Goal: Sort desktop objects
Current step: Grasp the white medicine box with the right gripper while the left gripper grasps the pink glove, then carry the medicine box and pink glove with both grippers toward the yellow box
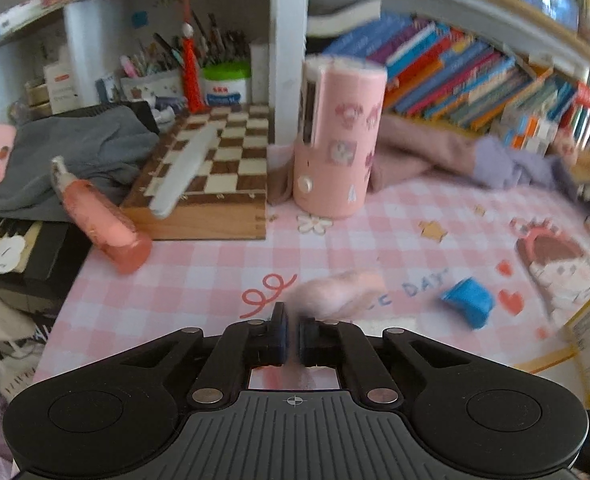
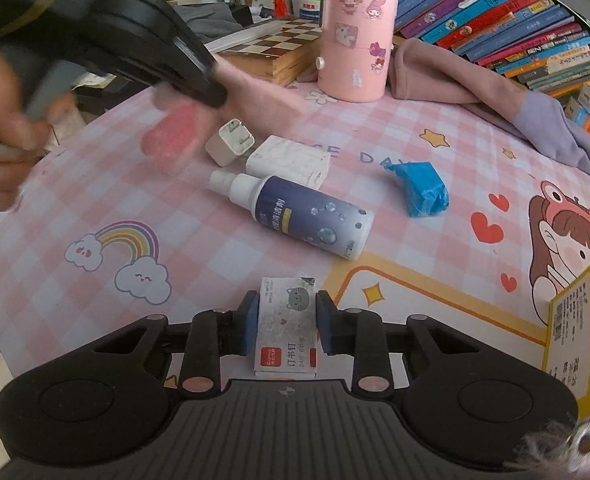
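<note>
Lying between the pads at the mat's (image 2: 95, 184) near edge, staple box (image 2: 286, 320) is clamped by right gripper (image 2: 286, 320) (left gripper (image 1: 291, 340) pinches something blurred, pink).

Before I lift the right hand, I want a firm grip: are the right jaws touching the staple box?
Touching. The right wrist view shows the right gripper with both blue jaws pressed against the sides of the staple box, no gap visible on either side.

A wooden chessboard (image 1: 215, 160) sits at the back of the pink checked desk mat (image 2: 223, 248), beside grey cloth (image 1: 83, 152). Colourful books (image 2: 507, 20) lean in a row behind a pink-and-lilac garment (image 2: 475, 84)
</note>
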`<state>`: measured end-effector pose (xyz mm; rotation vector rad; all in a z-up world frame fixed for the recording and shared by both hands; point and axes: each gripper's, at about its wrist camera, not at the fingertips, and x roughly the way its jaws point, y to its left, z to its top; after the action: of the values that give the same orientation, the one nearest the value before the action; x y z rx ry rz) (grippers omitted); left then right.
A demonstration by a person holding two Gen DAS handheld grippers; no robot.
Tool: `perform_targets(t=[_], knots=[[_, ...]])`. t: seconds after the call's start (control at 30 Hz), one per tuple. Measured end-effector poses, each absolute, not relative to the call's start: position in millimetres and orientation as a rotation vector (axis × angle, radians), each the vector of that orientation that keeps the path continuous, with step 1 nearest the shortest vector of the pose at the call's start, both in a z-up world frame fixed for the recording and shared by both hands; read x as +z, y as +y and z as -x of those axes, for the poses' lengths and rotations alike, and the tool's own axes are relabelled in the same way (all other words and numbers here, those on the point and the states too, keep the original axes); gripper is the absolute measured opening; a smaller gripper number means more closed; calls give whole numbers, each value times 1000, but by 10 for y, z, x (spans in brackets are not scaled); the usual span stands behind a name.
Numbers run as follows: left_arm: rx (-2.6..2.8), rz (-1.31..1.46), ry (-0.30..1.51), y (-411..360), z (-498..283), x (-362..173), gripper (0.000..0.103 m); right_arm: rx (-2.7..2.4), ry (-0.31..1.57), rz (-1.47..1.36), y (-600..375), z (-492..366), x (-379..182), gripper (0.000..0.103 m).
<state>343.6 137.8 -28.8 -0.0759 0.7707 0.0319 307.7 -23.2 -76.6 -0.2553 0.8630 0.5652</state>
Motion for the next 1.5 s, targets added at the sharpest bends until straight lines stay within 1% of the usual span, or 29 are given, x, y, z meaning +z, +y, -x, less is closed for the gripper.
perform_targets(t=[0.17, 0.3, 0.77, 1.13, 1.5], knots=[[43, 149, 689, 1468, -3085, -17, 4, 531, 846, 237, -267, -3026, -710, 27], [48, 172, 656, 1517, -2817, 89, 4, 509, 828, 229, -288, -2937, -652, 27], [21, 216, 624, 1516, -2142, 152, 4, 454, 766, 196, -405, -2531, -376, 27], [-52, 226, 600, 1461, -1622, 220, 4, 413, 725, 171, -504, -2036, -136, 27], [-103, 258, 596, 1485, -1018, 273, 4, 397, 742, 139, -498, -1521, -15, 27]])
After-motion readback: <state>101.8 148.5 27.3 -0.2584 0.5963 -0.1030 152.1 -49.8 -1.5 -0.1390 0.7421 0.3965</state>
